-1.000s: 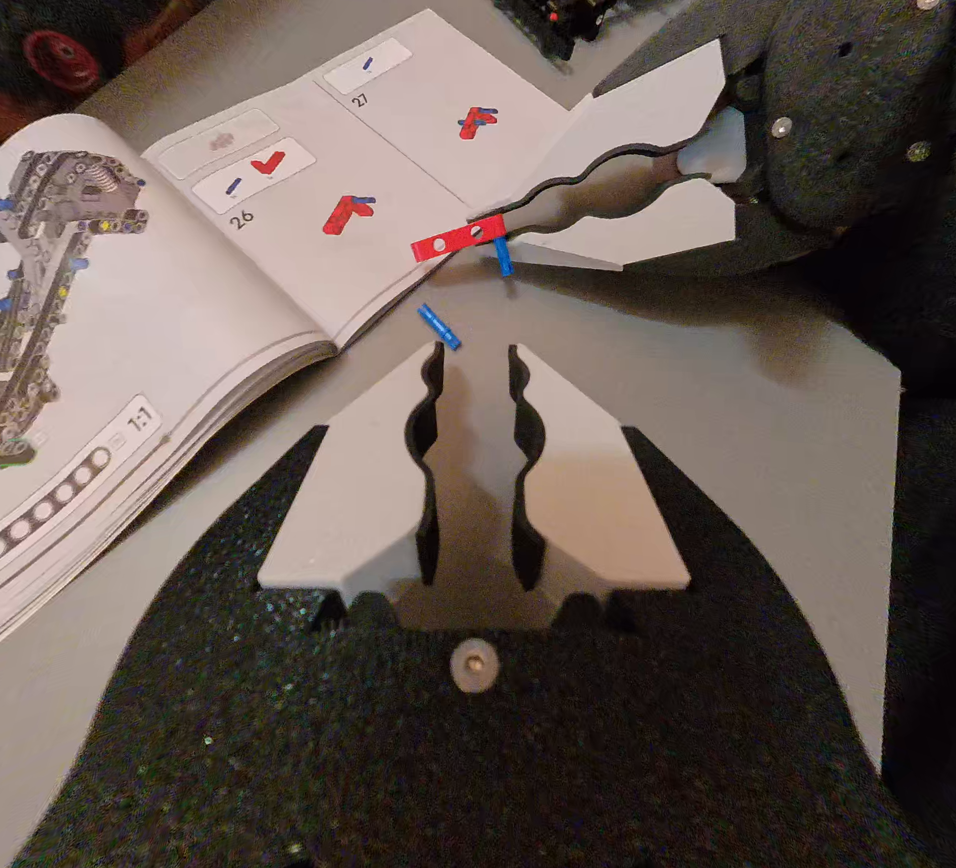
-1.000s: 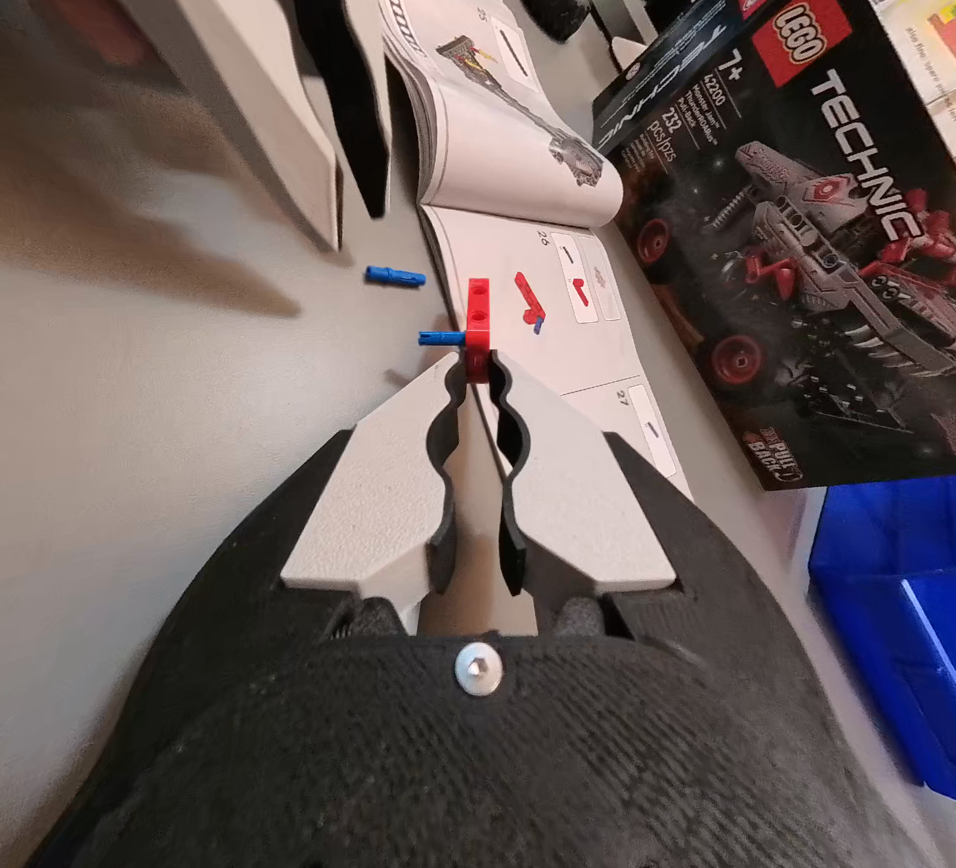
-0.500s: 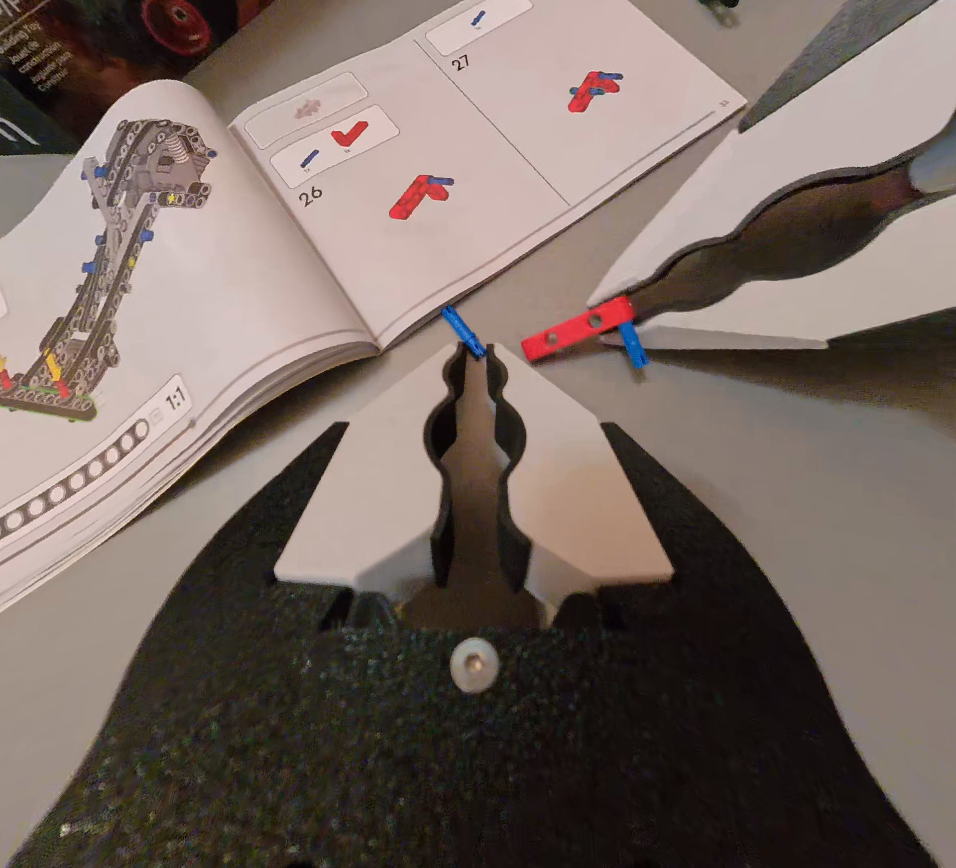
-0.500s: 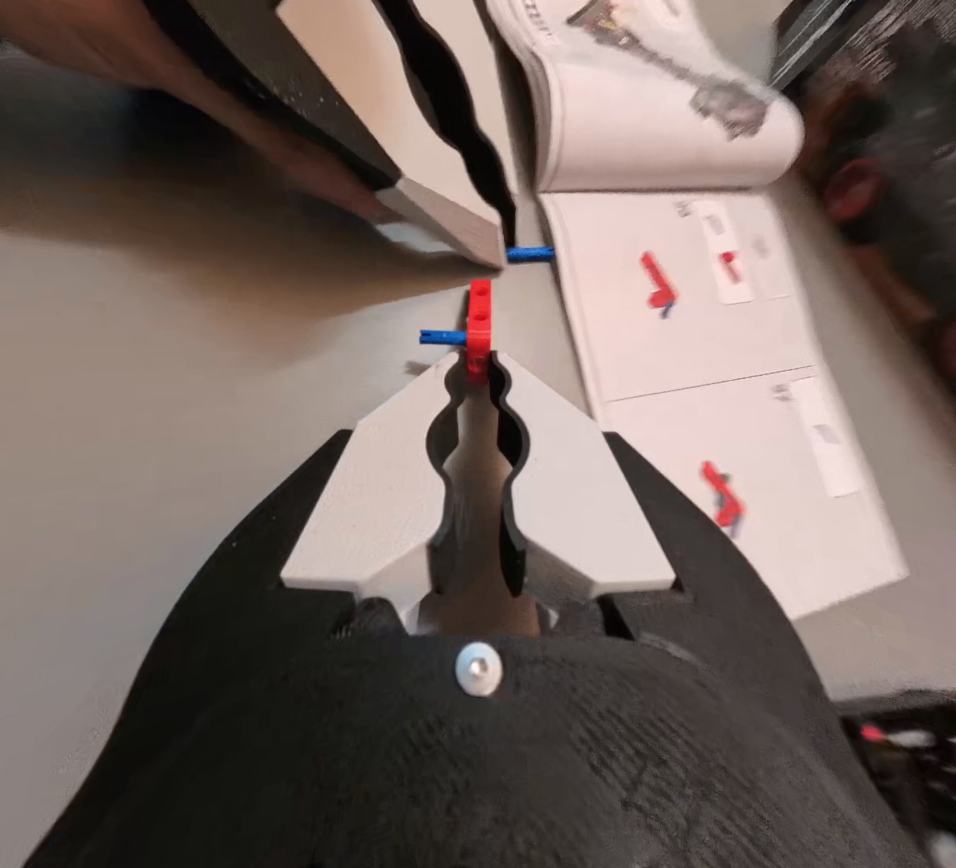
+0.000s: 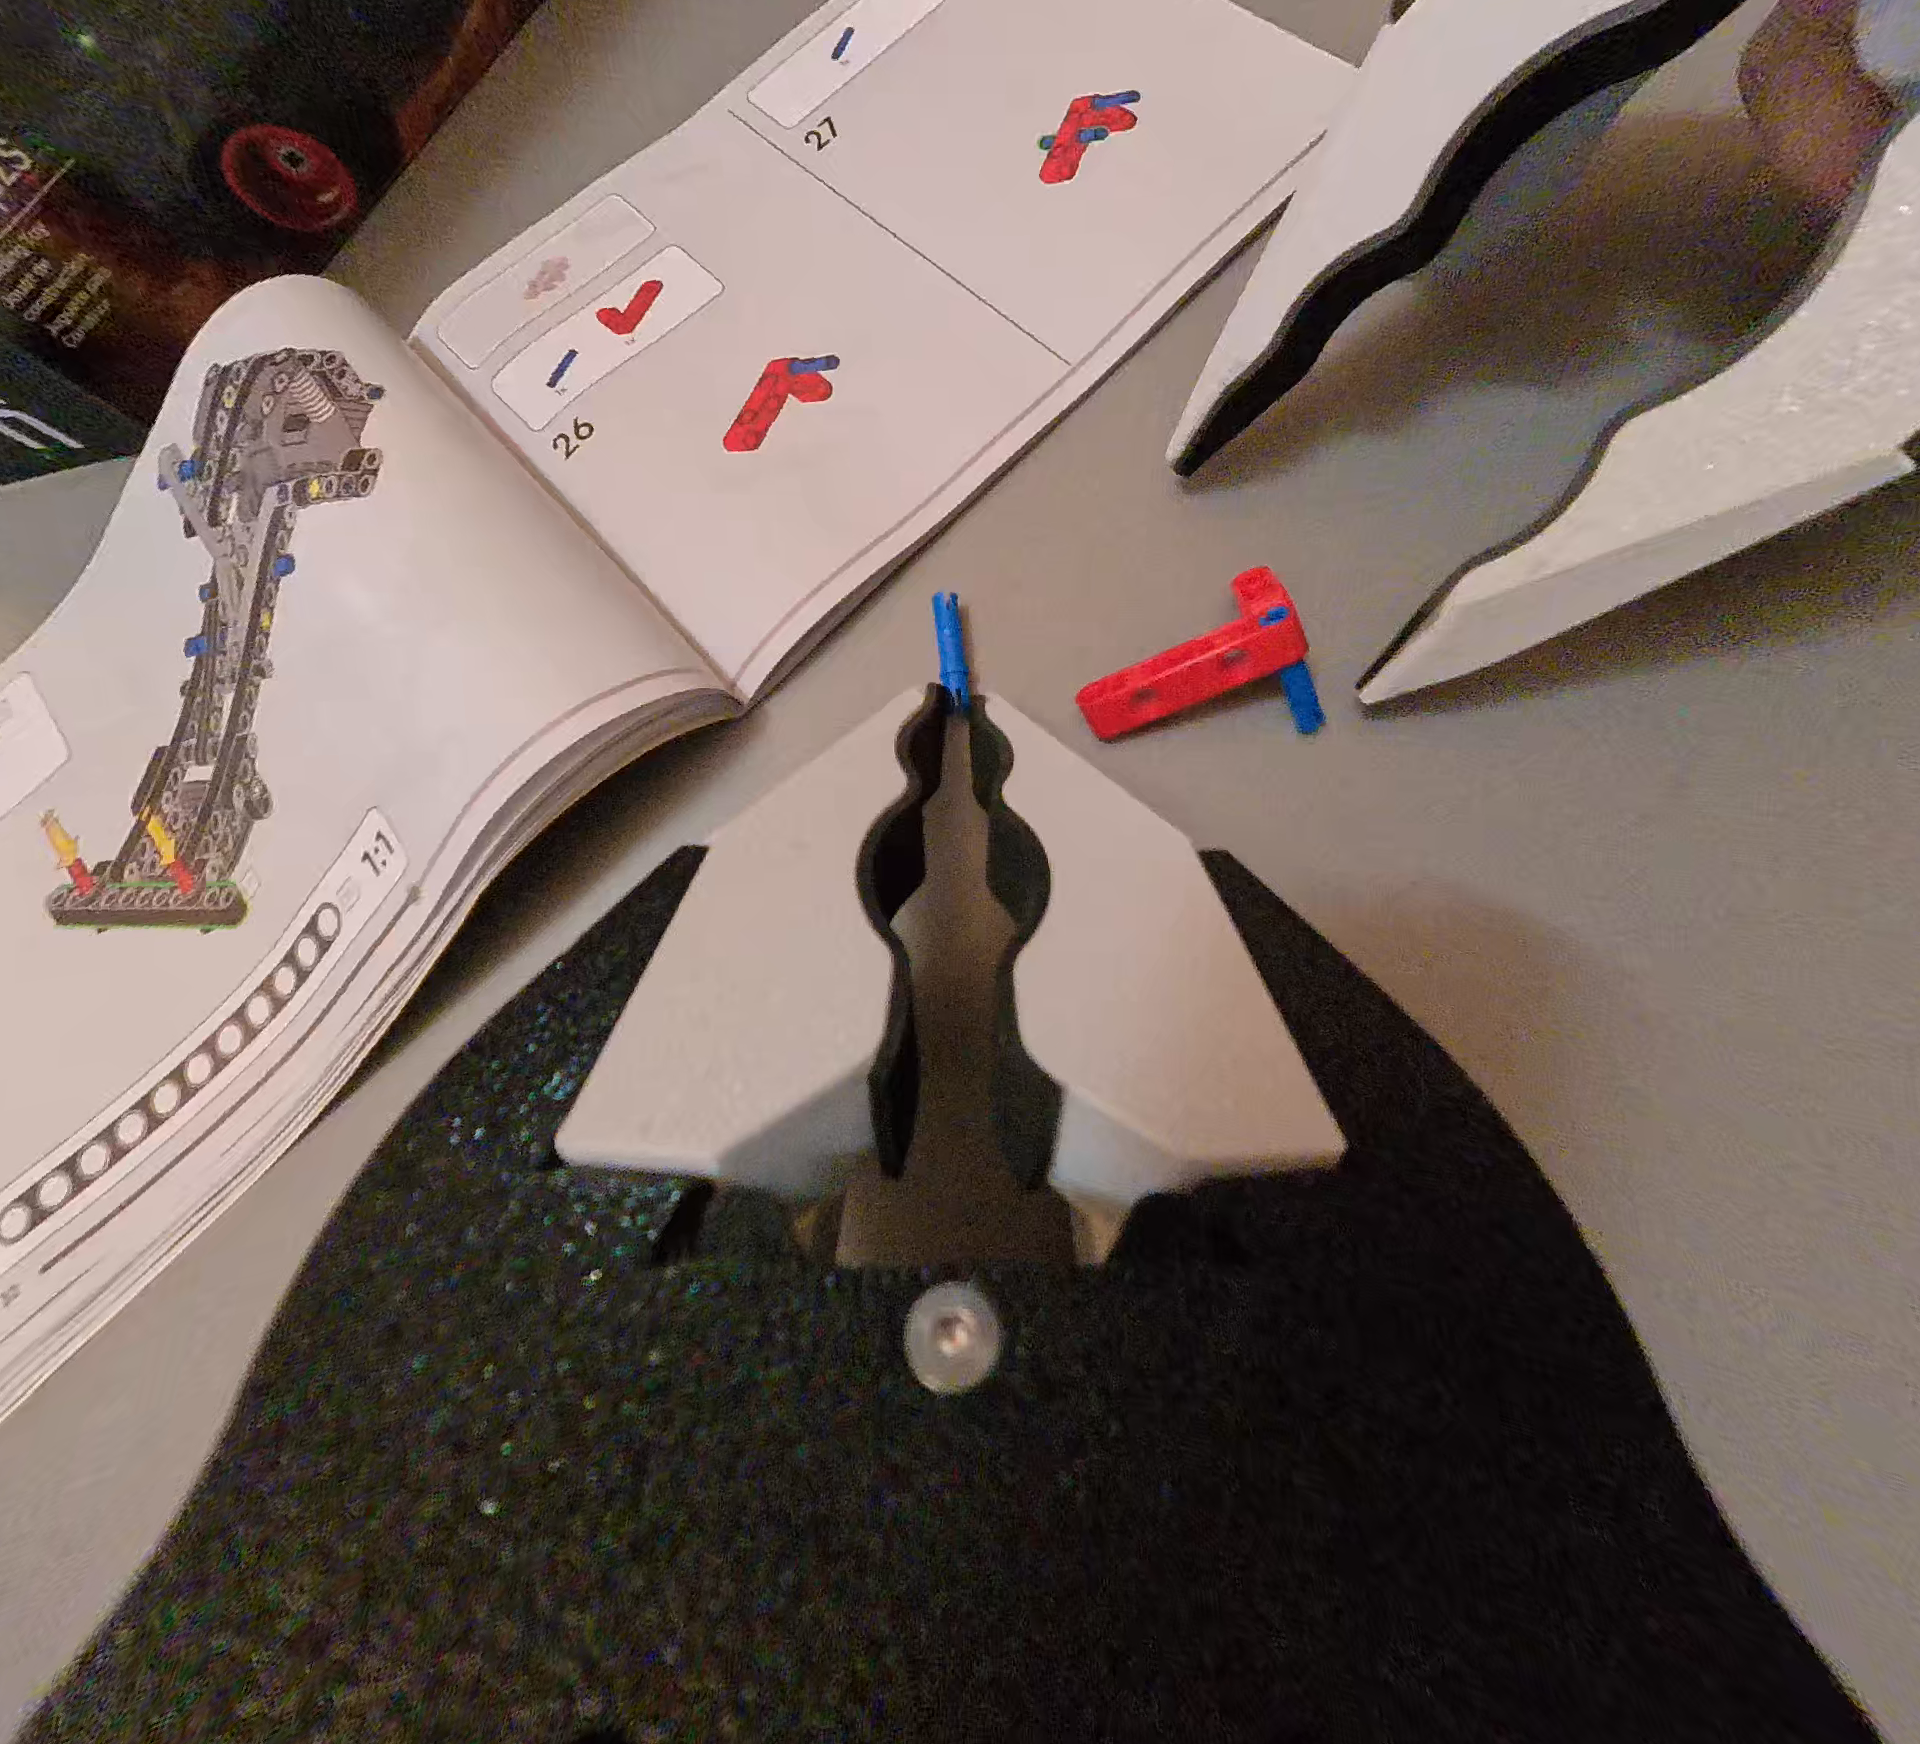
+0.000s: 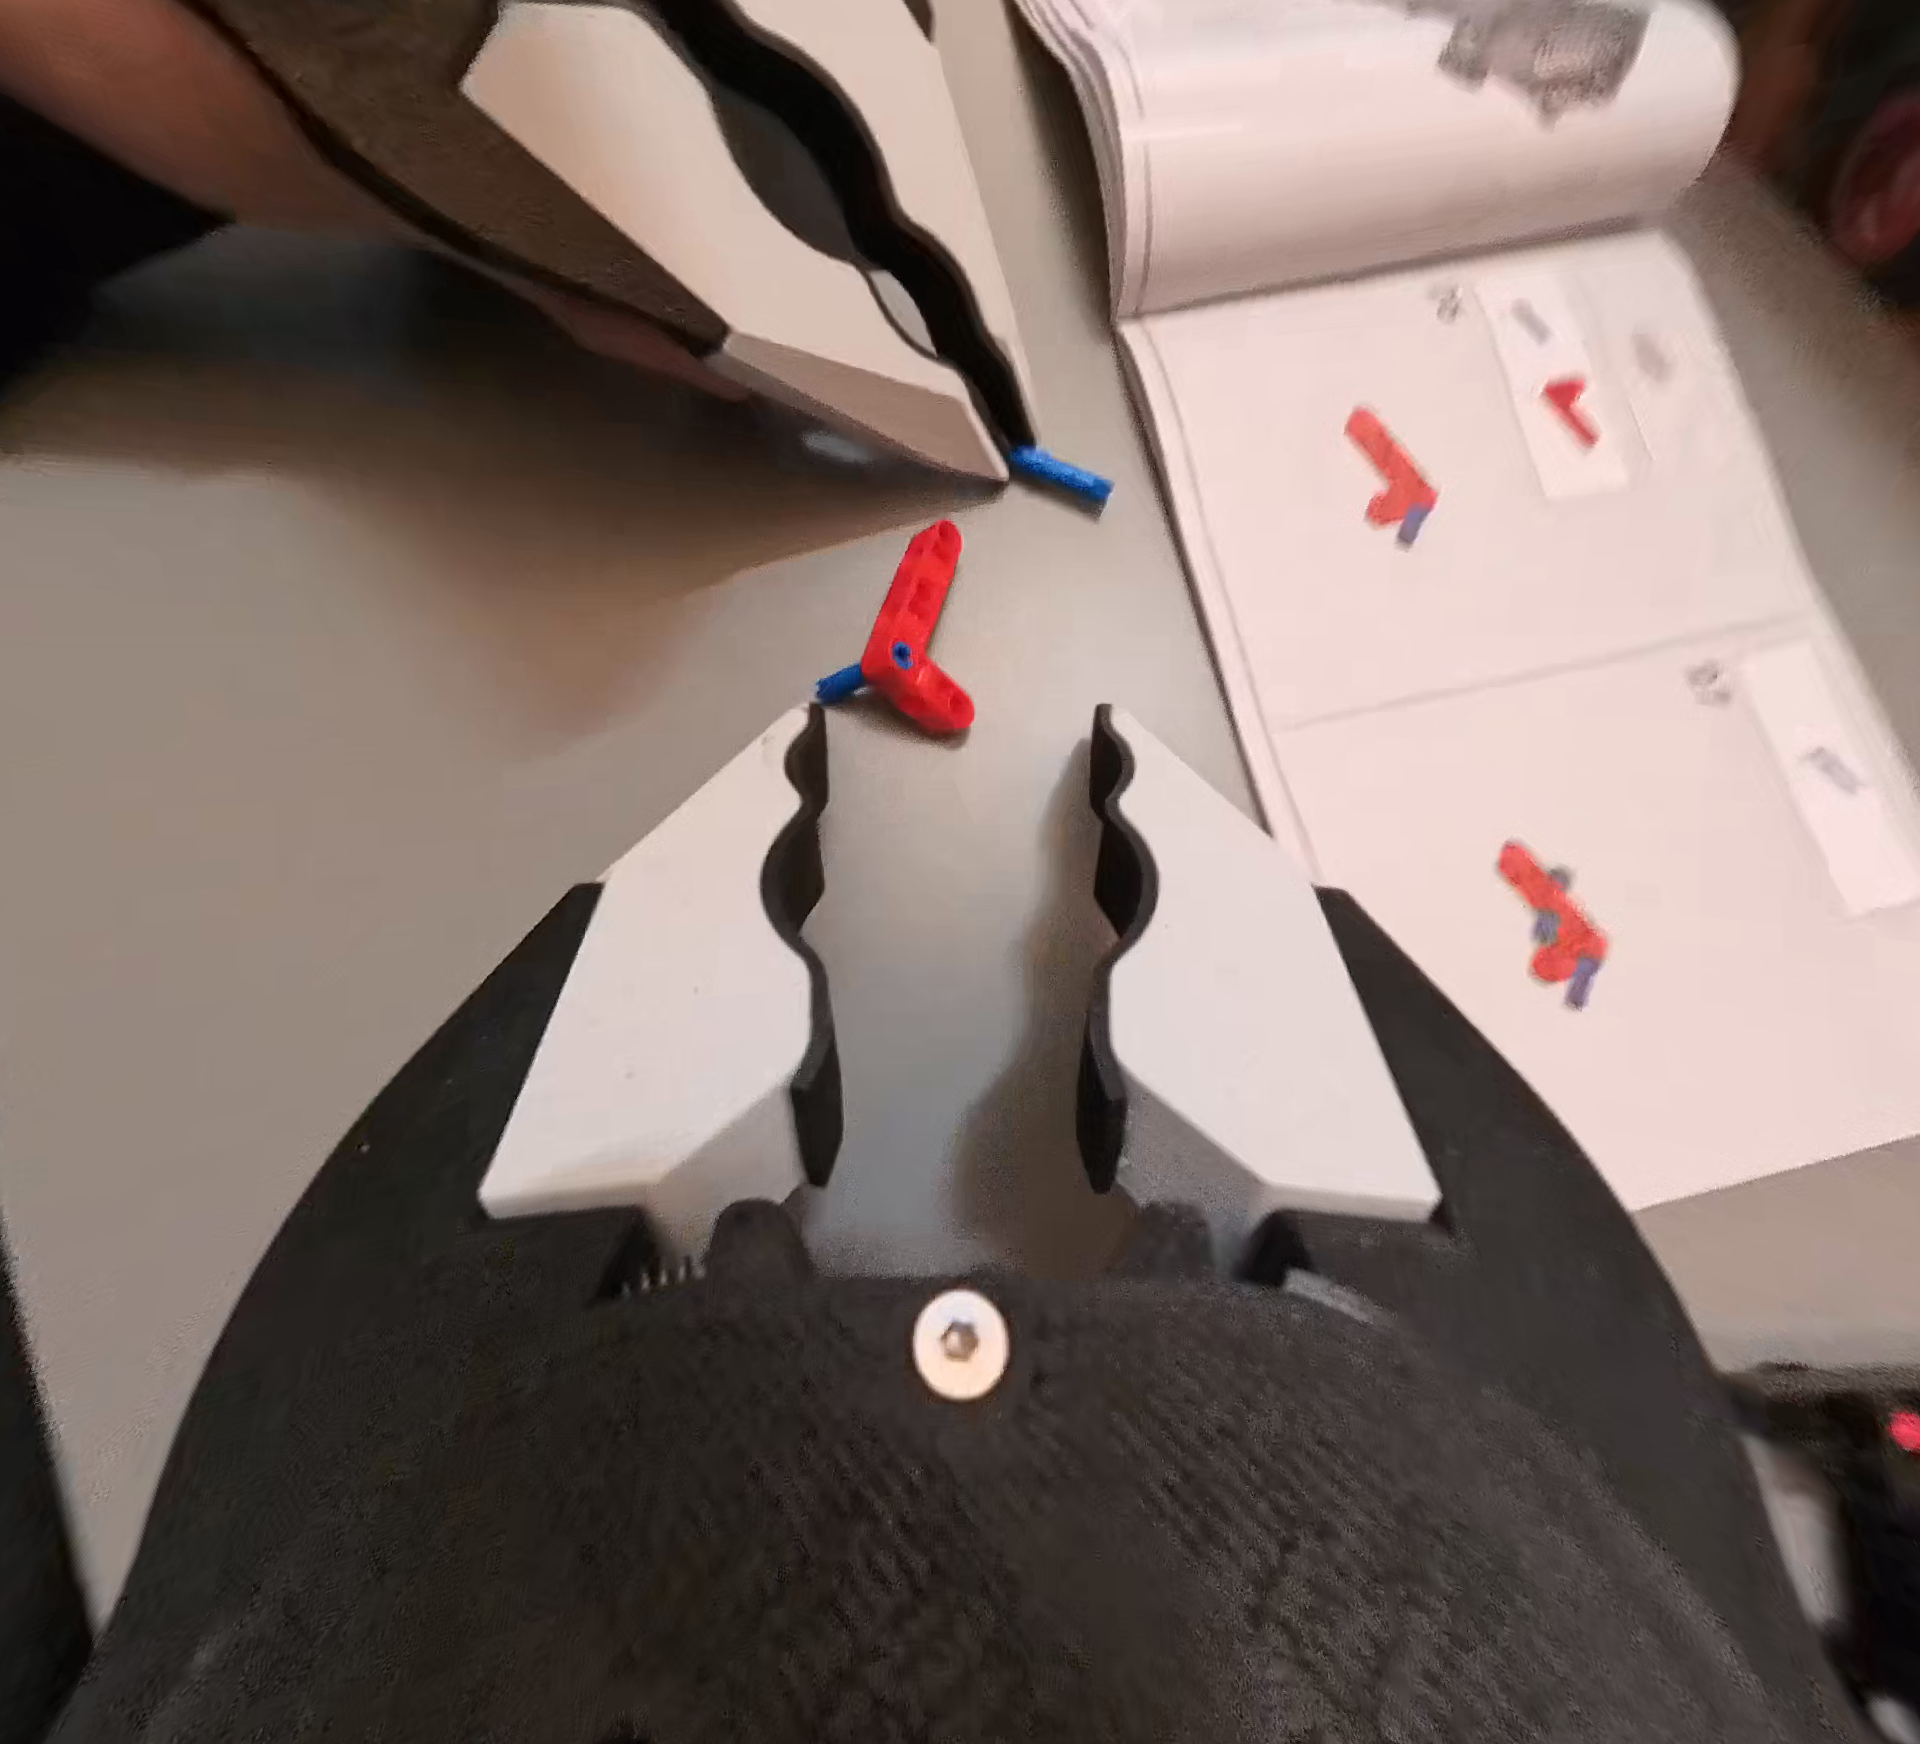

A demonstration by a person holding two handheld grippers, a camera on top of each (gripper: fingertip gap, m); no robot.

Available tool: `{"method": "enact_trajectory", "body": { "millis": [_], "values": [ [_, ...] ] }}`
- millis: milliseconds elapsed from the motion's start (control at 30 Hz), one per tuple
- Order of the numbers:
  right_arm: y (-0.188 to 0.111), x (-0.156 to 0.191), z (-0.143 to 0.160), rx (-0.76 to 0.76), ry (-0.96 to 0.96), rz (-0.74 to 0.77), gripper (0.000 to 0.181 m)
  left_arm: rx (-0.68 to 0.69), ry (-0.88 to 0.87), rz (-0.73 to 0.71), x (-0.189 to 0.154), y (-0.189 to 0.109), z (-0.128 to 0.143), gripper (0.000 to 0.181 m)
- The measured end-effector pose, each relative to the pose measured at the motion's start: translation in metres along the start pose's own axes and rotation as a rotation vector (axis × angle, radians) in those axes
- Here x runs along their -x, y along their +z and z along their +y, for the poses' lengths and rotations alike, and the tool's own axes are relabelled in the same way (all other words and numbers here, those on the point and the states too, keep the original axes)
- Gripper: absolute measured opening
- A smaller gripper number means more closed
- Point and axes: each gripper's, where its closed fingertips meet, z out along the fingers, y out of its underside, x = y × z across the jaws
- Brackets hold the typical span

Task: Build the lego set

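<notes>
Left gripper (image 5: 954, 702) low over table (image 5: 1558, 967), fingers pinched on loose blue pin (image 5: 948, 645) beside manual (image 5: 644, 406). Right gripper (image 6: 954, 723) angled down, fingers spread, holding nothing. Red L-beam (image 6: 914, 634) w/ pin lies on table just ahead of its tips.

From my feed, nearly all I get of the room is the counter (image 5: 1558, 1019), a plain matte grey surface filling the centre and right of the left wrist view and the left half of the right wrist view. The light is warm and dim, and it throws soft brownish shadows across the grey, heaviest toward the upper left of the right wrist view. The far upper corners of both views fall off into darkness, and I can't make out any wall, floor or window.
</notes>
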Motion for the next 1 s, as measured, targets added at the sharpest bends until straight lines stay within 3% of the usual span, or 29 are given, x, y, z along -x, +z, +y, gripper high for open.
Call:
{"method": "enact_trajectory", "body": {
  "millis": [33,200,233,333,400,467,533,633,767,800,867,1000],
  "values": [
    [0.001,-0.001,-0.004,-0.013,-0.058,0.027,0.045,-0.001,-0.005,0.0,0.001,0.0,0.0,0.001],
    [0.011,0.011,-0.007,-0.015,-0.182,0.01,0.021,0.001,-0.026,0.018,0.001,0.0,0.0,0.001],
    [0.012,0.013,-0.007,-0.018,-0.189,0.0,0.009,0.001,-0.028,0.02,0.001,0.0,0.0,0.001],
    [0.01,0.011,-0.007,-0.001,-0.148,0.005,0.008,-0.004,-0.029,0.017,0.001,0.0,0.0,0.001],
    [0.003,0.013,-0.02,-0.082,0.043,-0.051,0.008,-0.019,-0.025,0.02,0.001,-0.002,-0.002,0.001],
    [-0.006,0.023,-0.03,-0.17,0.331,-0.243,0.008,-0.037,-0.034,0.032,0.001,-0.004,-0.003,0.001],
    [-0.014,0.033,-0.027,-0.184,0.498,-0.433,0.008,-0.05,-0.048,0.05,0.001,-0.005,-0.004,0.001],
    [-0.015,0.011,-0.008,-0.154,0.574,-0.351,0.008,-0.053,-0.053,0.061,0.0,-0.006,-0.005,0.001],
    [-0.02,-0.003,0.014,-0.066,0.512,-0.245,0.029,-0.034,-0.033,0.062,-0.002,-0.004,-0.002,0.001],
    [-0.022,-0.006,0.016,-0.065,0.517,-0.234,0.025,-0.027,-0.025,0.063,-0.003,-0.003,-0.002,0.001],
    [-0.025,-0.01,0.015,-0.087,0.529,-0.238,0.035,-0.02,-0.012,0.058,-0.004,-0.002,-0.001,0.001],
    [-0.029,-0.01,0.004,-0.1,0.297,-0.113,0.038,-0.022,-0.01,0.058,-0.004,-0.003,-0.001,0.001]
  ]
}}
